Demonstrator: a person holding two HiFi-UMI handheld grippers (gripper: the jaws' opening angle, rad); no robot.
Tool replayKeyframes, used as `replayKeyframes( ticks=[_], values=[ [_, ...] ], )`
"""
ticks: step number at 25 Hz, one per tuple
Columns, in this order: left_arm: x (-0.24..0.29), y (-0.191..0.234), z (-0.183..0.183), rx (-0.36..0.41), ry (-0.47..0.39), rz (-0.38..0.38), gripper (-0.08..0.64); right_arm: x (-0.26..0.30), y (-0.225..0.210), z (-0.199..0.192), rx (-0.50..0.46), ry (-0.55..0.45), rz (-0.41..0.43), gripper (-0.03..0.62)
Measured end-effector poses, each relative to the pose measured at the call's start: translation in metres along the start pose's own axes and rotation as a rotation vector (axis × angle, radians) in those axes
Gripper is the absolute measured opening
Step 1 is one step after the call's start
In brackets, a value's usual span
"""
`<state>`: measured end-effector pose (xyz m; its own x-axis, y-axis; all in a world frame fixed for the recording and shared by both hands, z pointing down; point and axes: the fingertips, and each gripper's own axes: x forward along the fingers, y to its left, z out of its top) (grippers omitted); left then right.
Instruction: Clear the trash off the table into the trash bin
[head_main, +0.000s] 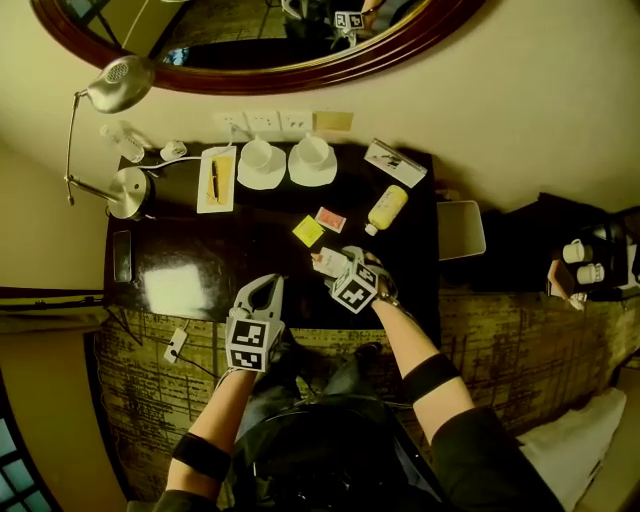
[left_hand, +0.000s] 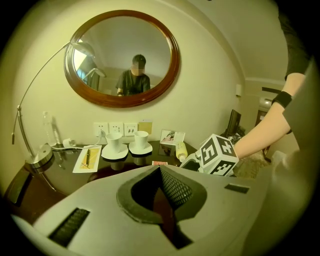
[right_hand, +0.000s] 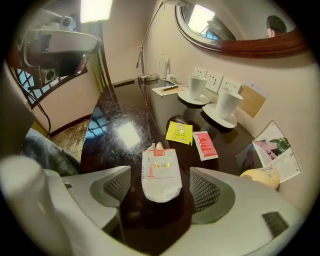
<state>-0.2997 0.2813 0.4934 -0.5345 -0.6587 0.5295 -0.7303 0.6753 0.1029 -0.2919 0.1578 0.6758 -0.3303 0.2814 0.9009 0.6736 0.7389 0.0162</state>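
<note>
Packets: three, mid-frame (white (right_hand: 161, 172), yellow (right_hand: 179, 133), red (right_hand: 204, 145))
Cups (right_hand: 197, 86): two, upper right
Right gripper (right_hand: 161, 192): spread, white between, untouched
Left gripper (left_hand: 162, 195): pressed together

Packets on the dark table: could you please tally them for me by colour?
White packet: 1
Yellow packet: 1
Red packet: 1
Total: 3

The left gripper (head_main: 262, 288) and right gripper (head_main: 330, 264) are pale grey plastic with black mesh-textured pads (right_hand: 204, 191), each bearing a white cube (head_main: 250, 343) with black square markers, and the person wears black forearm bands (head_main: 428, 376) and dark clothes (head_main: 330, 460).
</note>
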Motion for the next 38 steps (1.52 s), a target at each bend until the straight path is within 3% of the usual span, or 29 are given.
replayKeyframes(
  ticks=[10,15,21,29,38],
  values=[
    [0.004,0.009,-0.009,-0.020,0.021,0.005,0.000,0.028,-0.003,-0.009,0.051,0.036,0.058,0.399],
    [0.004,0.007,-0.010,-0.023,0.022,-0.002,0.000,0.028,0.007,-0.010,0.034,0.038,0.082,0.298],
    [0.003,0.006,-0.010,-0.026,0.020,-0.003,0.000,0.021,0.007,-0.005,-0.006,0.021,0.050,0.239],
    [0.001,0.003,-0.014,-0.021,0.025,-0.007,0.000,0.012,0.002,0.004,-0.051,0.005,-0.008,0.081],
    [-0.002,0.004,-0.011,-0.023,0.017,0.004,0.000,-0.002,-0.002,0.013,-0.011,-0.018,-0.034,0.052]
  ],
)
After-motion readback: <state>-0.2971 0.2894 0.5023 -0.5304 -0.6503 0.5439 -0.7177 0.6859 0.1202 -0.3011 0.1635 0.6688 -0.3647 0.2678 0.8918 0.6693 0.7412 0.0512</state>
